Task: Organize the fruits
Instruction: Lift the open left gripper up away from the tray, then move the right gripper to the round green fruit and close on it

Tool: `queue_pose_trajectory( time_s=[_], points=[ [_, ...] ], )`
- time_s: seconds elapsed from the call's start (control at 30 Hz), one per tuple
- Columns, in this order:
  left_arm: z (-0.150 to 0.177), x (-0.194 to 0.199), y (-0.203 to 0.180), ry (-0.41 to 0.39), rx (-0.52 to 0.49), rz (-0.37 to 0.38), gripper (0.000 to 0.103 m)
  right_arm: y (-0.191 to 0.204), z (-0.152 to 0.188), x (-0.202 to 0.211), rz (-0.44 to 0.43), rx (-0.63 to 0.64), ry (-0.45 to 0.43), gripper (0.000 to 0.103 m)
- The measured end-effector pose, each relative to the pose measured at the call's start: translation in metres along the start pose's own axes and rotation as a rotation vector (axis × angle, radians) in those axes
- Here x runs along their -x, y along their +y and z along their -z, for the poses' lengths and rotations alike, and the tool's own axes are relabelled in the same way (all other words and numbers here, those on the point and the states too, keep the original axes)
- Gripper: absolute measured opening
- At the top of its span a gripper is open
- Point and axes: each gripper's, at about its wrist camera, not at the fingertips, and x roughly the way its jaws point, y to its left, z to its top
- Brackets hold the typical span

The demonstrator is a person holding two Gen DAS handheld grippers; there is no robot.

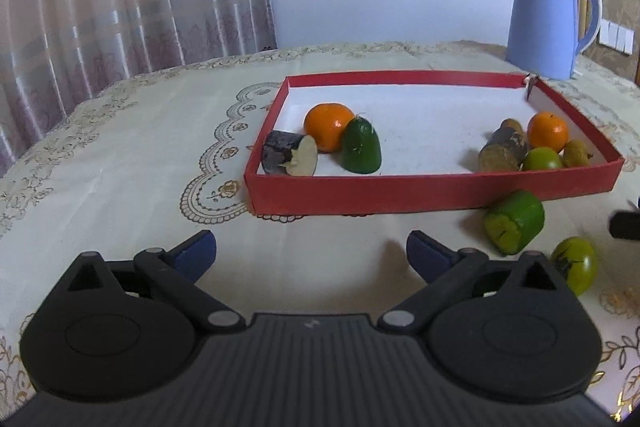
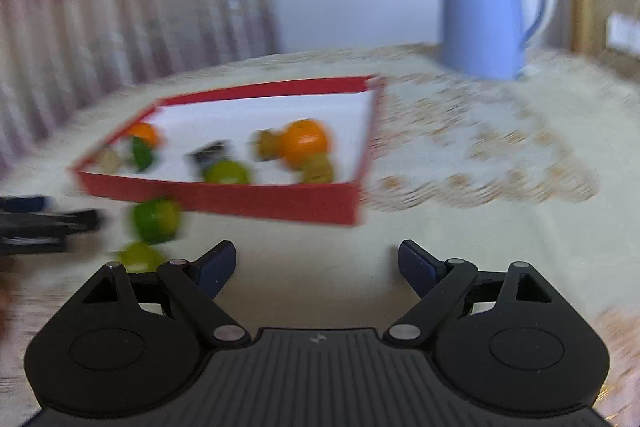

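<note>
While both claws stand wide apart with nothing between them, the green cut fruit [image 1: 514, 227] lies on its side on the tablecloth [image 1: 120, 155] ahead-right of the left gripper [image 1: 311, 254], flat cut end facing it, against the red cardboard tray [image 1: 432, 189]. The right gripper [image 2: 317, 263] view is blurred; a round green fruit [image 1: 575, 264] is partly hidden behind the left claw's arm.
</note>
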Motion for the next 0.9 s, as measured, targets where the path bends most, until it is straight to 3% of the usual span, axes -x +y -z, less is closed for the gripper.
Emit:
queue_pose_trajectory(
  time_s=[0.07,0.33,0.7,0.9],
  points=[
    [-0.001,-0.002,-0.001,0.011,-0.004,-0.003,0.103,0.007,0.005,0.005,-0.073,-0.009,0.009,0.089],
    [-0.002,-0.007,0.0,0.039,-0.003,-0.008,0.103,0.048,0.007,0.01,-0.094,0.11,-0.007,0.089],
    [-0.002,-0.009,0.006,0.059,0.046,0.012,0.103,0.081,0.008,-0.013,-0.031,0.222,-0.02,0.089],
    [-0.002,-0.01,0.007,0.065,0.06,0.019,0.103,0.083,0.008,-0.012,-0.029,0.222,-0.035,0.084]
  ],
)
